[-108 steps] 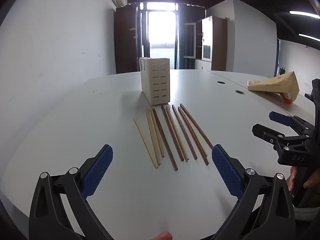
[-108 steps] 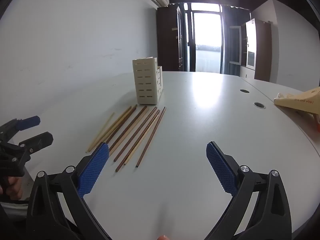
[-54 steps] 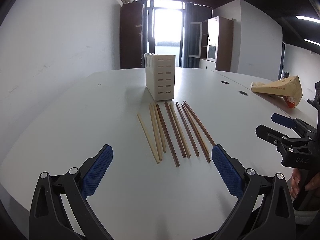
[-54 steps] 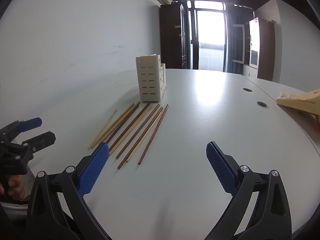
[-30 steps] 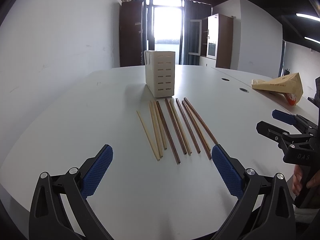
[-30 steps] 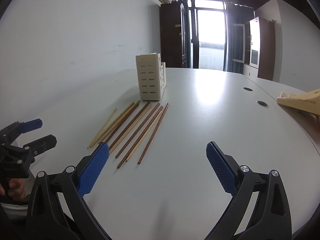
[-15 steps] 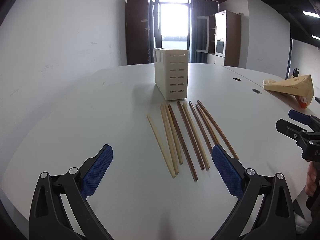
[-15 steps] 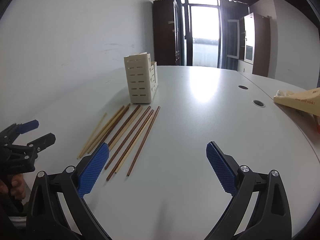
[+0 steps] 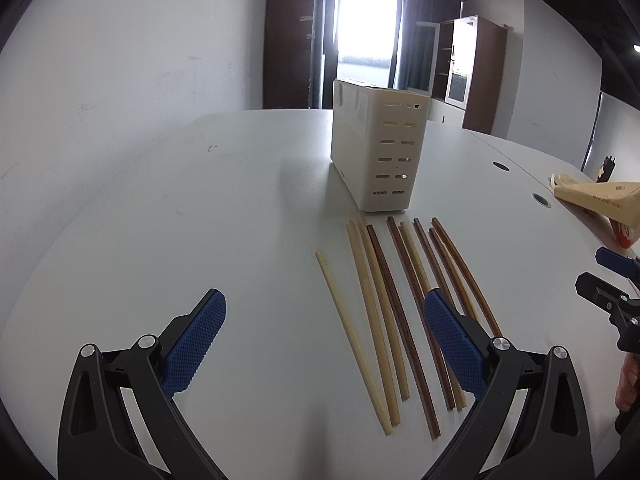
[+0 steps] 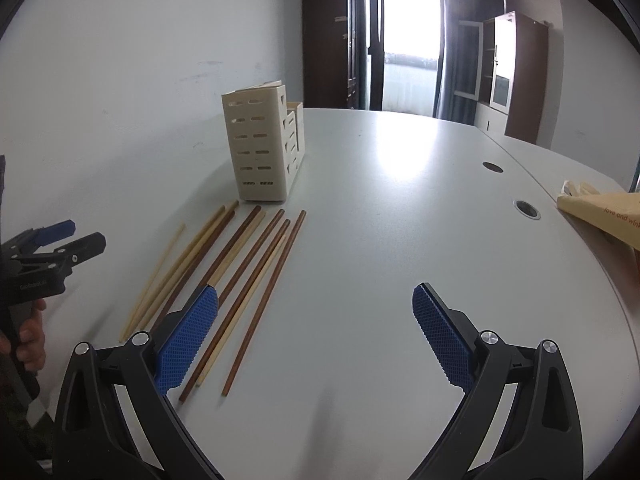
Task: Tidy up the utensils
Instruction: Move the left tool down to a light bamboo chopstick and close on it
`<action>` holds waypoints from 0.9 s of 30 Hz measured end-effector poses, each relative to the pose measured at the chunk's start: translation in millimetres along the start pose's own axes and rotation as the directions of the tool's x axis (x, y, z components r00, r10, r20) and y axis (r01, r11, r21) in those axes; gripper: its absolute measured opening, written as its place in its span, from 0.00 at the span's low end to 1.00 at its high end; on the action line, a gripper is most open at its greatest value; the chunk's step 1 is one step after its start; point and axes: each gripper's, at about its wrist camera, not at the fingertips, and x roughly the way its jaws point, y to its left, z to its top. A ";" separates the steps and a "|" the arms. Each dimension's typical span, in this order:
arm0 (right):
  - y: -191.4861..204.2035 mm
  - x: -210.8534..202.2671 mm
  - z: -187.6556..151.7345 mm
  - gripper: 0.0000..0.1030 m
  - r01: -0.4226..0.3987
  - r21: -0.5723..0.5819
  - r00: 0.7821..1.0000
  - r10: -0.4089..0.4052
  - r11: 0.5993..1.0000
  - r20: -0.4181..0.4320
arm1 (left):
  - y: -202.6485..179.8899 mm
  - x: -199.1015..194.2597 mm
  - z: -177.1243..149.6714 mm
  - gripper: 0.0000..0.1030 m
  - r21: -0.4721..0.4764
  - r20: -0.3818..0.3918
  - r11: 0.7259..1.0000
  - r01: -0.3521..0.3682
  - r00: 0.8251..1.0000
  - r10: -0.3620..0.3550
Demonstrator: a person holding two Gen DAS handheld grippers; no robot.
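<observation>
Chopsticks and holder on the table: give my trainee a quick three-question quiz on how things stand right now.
1. True or false: the left gripper is shut on a chopstick.
2. Where do the chopsticks lie? A) inside the cream holder B) flat on the table in front of the holder C) on the paper bag
3. Fill in: the right gripper has its fingers ____.

Key: 1 false, both grippers are open and hold nothing. 2 B. 3 open.
</observation>
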 end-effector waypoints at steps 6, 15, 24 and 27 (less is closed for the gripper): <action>1.9 27.8 25.1 0.96 -0.001 -0.017 0.998 0.000 1.000 -0.063 | 2.9 26.9 17.3 0.94 0.017 -0.079 1.000 -0.022 0.997 0.023; 2.9 65.8 56.8 0.96 -0.034 -0.003 0.988 0.034 0.999 -0.149 | 7.3 57.7 44.0 0.94 0.036 -0.173 0.999 -0.017 0.985 0.023; 1.6 109.2 80.0 0.96 -0.050 0.031 0.963 0.056 0.998 -0.265 | 6.2 90.6 55.3 0.94 0.019 -0.298 1.000 -0.018 0.954 0.022; 0.5 123.5 85.7 0.96 -0.041 0.036 0.955 0.050 0.999 -0.292 | 2.8 97.9 56.6 0.94 0.015 -0.330 1.000 0.016 0.944 -0.010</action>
